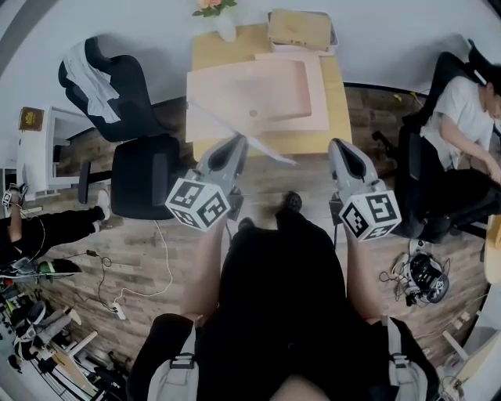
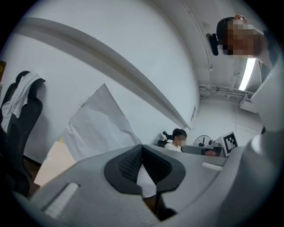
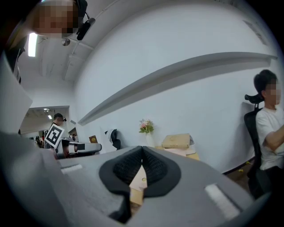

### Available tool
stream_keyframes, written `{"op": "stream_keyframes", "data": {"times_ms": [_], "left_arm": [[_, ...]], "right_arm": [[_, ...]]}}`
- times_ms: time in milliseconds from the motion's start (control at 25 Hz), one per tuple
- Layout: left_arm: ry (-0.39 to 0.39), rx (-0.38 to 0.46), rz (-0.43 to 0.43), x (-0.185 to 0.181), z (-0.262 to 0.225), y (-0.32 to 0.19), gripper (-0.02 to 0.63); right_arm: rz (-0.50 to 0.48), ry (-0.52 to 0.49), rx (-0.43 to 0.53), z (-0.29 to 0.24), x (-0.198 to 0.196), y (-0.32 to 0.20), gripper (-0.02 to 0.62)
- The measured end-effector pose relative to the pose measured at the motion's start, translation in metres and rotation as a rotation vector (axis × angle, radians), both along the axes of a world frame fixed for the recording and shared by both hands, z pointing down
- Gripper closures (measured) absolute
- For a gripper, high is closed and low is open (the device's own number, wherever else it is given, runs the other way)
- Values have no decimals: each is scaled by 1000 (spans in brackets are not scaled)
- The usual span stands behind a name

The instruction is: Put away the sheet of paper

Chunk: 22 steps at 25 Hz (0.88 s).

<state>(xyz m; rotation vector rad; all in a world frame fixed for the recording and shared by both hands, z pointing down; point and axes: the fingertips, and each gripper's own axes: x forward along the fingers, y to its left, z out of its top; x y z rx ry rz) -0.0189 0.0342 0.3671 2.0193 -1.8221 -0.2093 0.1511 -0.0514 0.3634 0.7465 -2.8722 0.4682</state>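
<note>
My left gripper (image 1: 237, 143) is shut on a white sheet of paper (image 1: 268, 149), which hangs over the near edge of the wooden table (image 1: 207, 52). In the left gripper view the creased sheet (image 2: 95, 126) rises up and to the left from the closed pads of the gripper (image 2: 142, 147). My right gripper (image 1: 339, 146) hovers at the table's near right edge. In its own view the right gripper (image 3: 142, 149) has its pads touching and nothing between them. A pale pink tray (image 1: 258, 90) lies on the table beyond both grippers.
A vase of flowers (image 1: 222, 19) and a tan box (image 1: 300, 30) stand at the table's back. A black office chair (image 1: 135, 176) sits left of the table, and another behind it has a white cloth (image 1: 81, 69) draped over. A seated person (image 1: 462, 117) is on the right. Cables lie on the floor (image 1: 117, 301).
</note>
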Motion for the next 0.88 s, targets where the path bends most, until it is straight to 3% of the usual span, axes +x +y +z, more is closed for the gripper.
{"op": "stream_keyframes", "data": {"times_ms": [240,480,880], "left_arm": [[10,-38,29,31,15,-28,597],[24,-59,64,32,23,-48,597],[62,-54,263,2,26,-119,597]], "right_arm": [[4,-10,-20,9,19,-30,592],[36,3,-52,22,25,-42,592],[209,8,-36,12,-6,-83,592]]}}
